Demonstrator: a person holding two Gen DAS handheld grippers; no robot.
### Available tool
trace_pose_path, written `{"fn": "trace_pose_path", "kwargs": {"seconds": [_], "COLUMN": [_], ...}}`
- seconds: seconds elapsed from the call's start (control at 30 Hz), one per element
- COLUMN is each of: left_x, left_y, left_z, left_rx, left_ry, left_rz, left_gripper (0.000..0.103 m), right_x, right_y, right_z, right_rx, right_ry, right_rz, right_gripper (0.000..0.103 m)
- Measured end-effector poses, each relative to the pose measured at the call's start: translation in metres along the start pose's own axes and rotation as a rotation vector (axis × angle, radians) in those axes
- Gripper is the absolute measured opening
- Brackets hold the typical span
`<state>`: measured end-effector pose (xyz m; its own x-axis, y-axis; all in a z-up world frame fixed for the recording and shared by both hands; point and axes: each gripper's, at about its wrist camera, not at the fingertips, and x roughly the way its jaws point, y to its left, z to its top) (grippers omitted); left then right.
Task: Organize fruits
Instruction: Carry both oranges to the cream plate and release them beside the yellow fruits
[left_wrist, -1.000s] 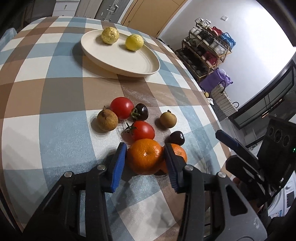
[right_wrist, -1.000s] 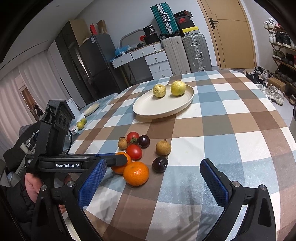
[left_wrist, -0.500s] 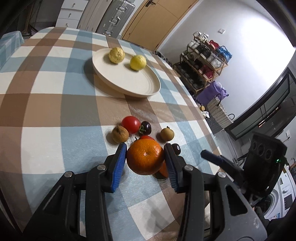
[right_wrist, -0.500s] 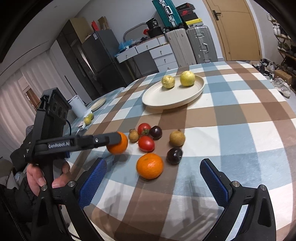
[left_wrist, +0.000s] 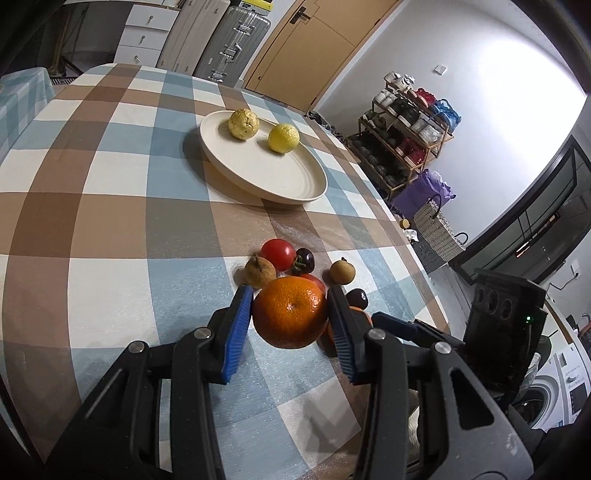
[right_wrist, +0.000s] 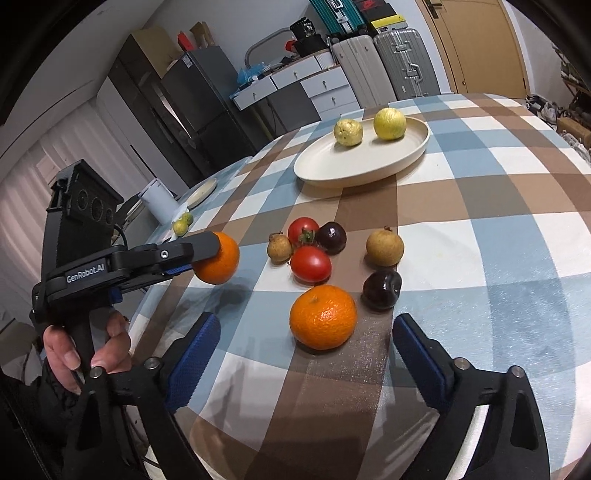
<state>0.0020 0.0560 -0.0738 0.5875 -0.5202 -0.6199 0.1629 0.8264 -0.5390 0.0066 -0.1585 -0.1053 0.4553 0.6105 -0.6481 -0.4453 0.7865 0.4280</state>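
My left gripper (left_wrist: 290, 325) is shut on an orange (left_wrist: 290, 314) and holds it above the checked tablecloth; it also shows in the right wrist view (right_wrist: 218, 258). My right gripper (right_wrist: 306, 354) is open, its jaws on either side of a second orange (right_wrist: 323, 316) that rests on the table. Two tomatoes (right_wrist: 310, 264), two dark plums (right_wrist: 381, 289) and two brown fruits (right_wrist: 385, 246) lie in a cluster. A cream plate (left_wrist: 295, 184) further back holds two yellow fruits (left_wrist: 283, 137).
The round table's edge (left_wrist: 424, 266) drops off to the right in the left wrist view. A white cup (right_wrist: 159, 203) and small green fruits (right_wrist: 183, 225) sit at the far left edge. Suitcases, drawers and a shoe rack stand beyond the table.
My left gripper has lifted the orange off the table and drawn back from the cluster. My right gripper has moved closer, around the second orange.
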Motion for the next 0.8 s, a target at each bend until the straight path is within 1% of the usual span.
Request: {"fn": "trace_pose_path", "kwargs": {"seconds": [0.1, 0.2, 0.27, 0.33, 0.37, 0.43, 0.47, 0.5, 0.6, 0.67, 0.8], "left_x": [0.001, 0.002, 0.001, 0.002, 0.002, 0.003, 0.003, 0.003, 0.004, 0.004, 0.004], "left_y": [0.003, 0.006, 0.008, 0.010, 0.010, 0.012, 0.012, 0.012, 0.012, 0.011, 0.008], "left_z": [-0.001, -0.002, -0.002, -0.003, -0.003, -0.003, -0.003, -0.003, -0.003, -0.002, 0.005], "left_rx": [-0.005, -0.011, -0.013, -0.017, -0.020, -0.028, -0.029, -0.026, -0.023, -0.018, -0.005], "left_ry": [0.005, 0.009, 0.009, 0.009, 0.012, 0.015, 0.015, 0.015, 0.014, 0.013, 0.007], "left_rz": [-0.003, -0.006, -0.003, 0.002, 0.008, 0.012, 0.010, 0.012, 0.014, 0.018, 0.030], "left_gripper": [0.039, 0.038, 0.039, 0.039, 0.039, 0.039, 0.039, 0.038, 0.039, 0.039, 0.039], "right_x": [0.006, 0.011, 0.014, 0.016, 0.017, 0.018, 0.018, 0.018, 0.016, 0.015, 0.007], "right_y": [-0.001, 0.001, 0.002, 0.002, 0.001, 0.001, 0.000, -0.002, -0.007, -0.006, -0.001], "right_z": [0.000, 0.001, 0.001, 0.002, 0.002, 0.002, 0.002, 0.002, 0.001, 0.000, 0.002], "right_rx": [0.008, 0.006, 0.008, 0.014, 0.017, 0.014, 0.015, 0.020, 0.045, 0.032, 0.015], "right_ry": [0.013, 0.025, 0.030, 0.033, 0.037, 0.036, 0.036, 0.034, 0.027, 0.022, -0.010], "right_rz": [-0.002, -0.001, -0.009, -0.008, -0.013, -0.031, -0.039, -0.042, -0.020, -0.023, 0.017], "right_gripper": [0.089, 0.080, 0.079, 0.068, 0.065, 0.055, 0.052, 0.043, 0.041, 0.041, 0.041]}}
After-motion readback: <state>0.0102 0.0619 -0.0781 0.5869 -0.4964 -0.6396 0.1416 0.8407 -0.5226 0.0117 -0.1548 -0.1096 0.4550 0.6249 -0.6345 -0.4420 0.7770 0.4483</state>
